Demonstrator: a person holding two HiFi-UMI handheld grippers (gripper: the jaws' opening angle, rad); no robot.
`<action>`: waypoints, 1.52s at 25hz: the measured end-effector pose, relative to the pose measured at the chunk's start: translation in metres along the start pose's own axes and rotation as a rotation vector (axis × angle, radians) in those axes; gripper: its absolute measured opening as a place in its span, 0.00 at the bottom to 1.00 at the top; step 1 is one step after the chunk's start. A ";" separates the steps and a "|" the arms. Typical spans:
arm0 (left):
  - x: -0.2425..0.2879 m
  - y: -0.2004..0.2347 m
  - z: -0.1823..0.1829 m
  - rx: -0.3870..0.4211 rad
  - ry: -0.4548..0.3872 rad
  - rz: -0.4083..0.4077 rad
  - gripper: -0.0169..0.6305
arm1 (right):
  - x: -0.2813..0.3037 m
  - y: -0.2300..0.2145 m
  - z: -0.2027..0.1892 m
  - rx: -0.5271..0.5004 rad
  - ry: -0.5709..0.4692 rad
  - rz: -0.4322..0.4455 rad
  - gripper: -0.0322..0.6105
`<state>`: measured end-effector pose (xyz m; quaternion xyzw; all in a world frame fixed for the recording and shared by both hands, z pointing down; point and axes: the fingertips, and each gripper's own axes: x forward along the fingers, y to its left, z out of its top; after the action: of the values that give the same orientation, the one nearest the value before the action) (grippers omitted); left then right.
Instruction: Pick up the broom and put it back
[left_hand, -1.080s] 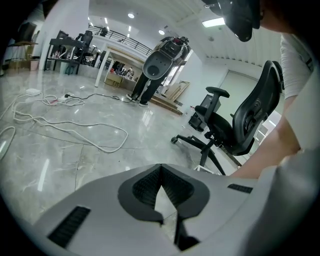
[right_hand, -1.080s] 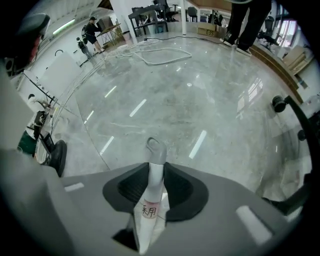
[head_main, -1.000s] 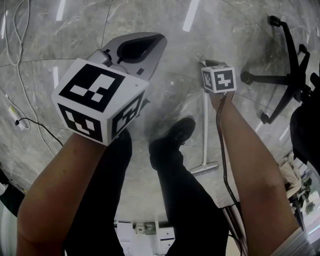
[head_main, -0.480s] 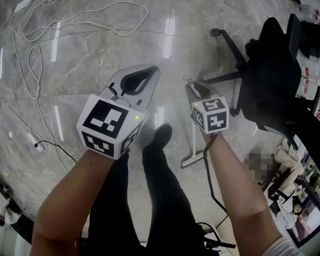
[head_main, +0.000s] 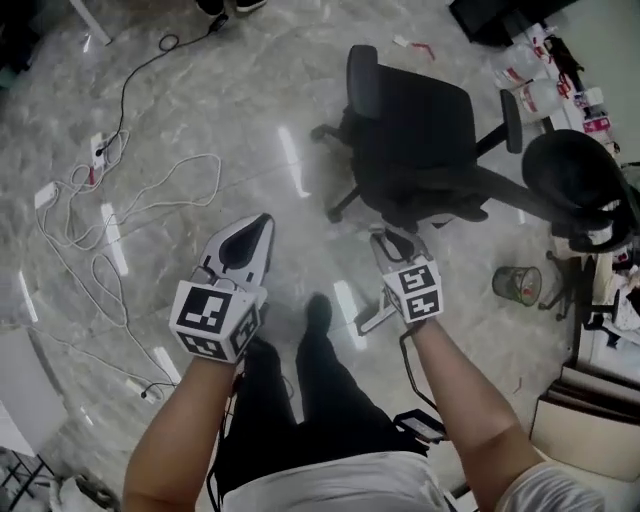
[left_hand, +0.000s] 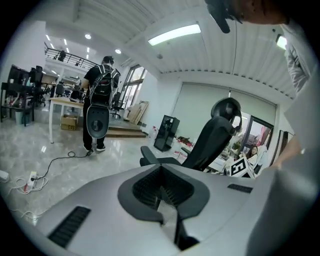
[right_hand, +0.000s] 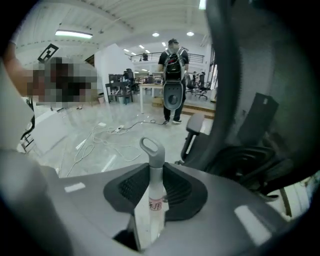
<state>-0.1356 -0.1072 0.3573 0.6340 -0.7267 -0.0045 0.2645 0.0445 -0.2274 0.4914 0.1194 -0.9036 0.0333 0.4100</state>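
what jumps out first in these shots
The right gripper is clamped on the pale broom. The grey loop at the end of its handle pokes past the jaws, and its head hangs low beside the person's shoe. A black office chair stands just beyond, and white cables sprawl over the glossy floor on the left.

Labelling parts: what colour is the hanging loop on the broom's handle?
Grey loop, white broom handle; clearest in the right gripper view.
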 end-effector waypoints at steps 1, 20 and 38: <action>-0.003 -0.015 0.019 0.004 -0.006 -0.005 0.04 | -0.021 -0.019 0.004 0.031 -0.017 -0.032 0.18; -0.036 -0.222 0.190 0.239 0.002 -0.033 0.03 | -0.186 -0.267 -0.031 0.454 -0.073 -0.297 0.19; -0.064 -0.219 0.196 0.208 -0.067 -0.048 0.03 | -0.223 -0.209 0.024 0.398 -0.196 -0.283 0.19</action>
<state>-0.0071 -0.1552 0.0898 0.6748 -0.7162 0.0435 0.1727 0.2195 -0.3921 0.3005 0.3254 -0.8891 0.1408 0.2894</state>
